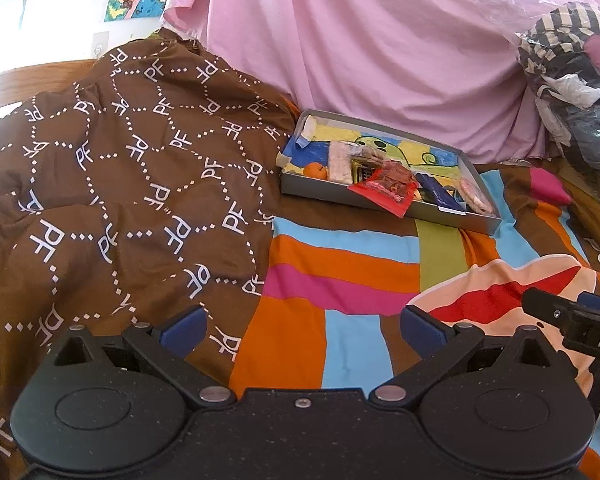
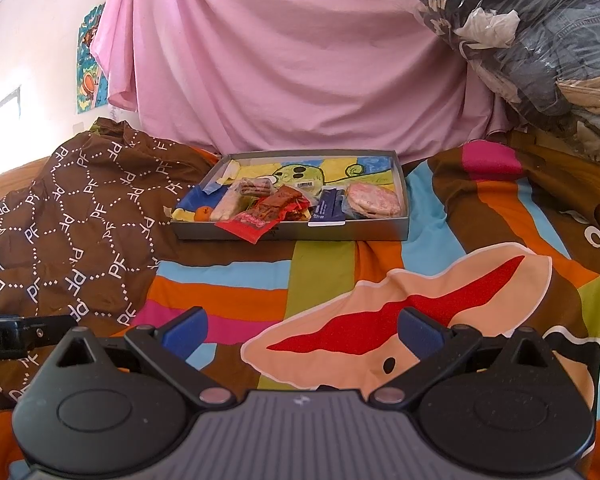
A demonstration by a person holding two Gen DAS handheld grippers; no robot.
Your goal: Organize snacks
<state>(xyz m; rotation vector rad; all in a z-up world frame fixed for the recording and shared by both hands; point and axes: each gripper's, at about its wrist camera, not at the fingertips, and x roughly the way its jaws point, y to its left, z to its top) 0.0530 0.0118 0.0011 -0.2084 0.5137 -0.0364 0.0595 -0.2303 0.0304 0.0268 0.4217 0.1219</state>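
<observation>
A shallow grey box [image 1: 456, 220] [image 2: 380, 234] with a colourful drawing inside sits on the striped bedspread, holding several snacks. Among them are a small orange [image 1: 315, 171] [image 2: 203, 213], a pale wrapped bar [image 1: 339, 161] [image 2: 228, 205], a red packet [image 1: 384, 192] [image 2: 246, 226] hanging over the front wall, a dark blue packet [image 1: 438, 192] [image 2: 329, 208] and a clear bag of pink biscuits [image 1: 476, 196] [image 2: 374, 200]. My left gripper [image 1: 303, 330] is open and empty, well short of the box. My right gripper [image 2: 302, 330] is also open and empty, facing the box from the front.
A brown patterned cloth [image 1: 120, 184] [image 2: 60, 216] is bunched up left of the box. A pink sheet [image 1: 372, 52] [image 2: 292, 64] hangs behind it. Clothes in clear plastic [image 1: 576, 92] [image 2: 532, 40] are piled at the right. The striped bedspread [image 1: 340, 272] [image 2: 260, 280] lies between the grippers and the box.
</observation>
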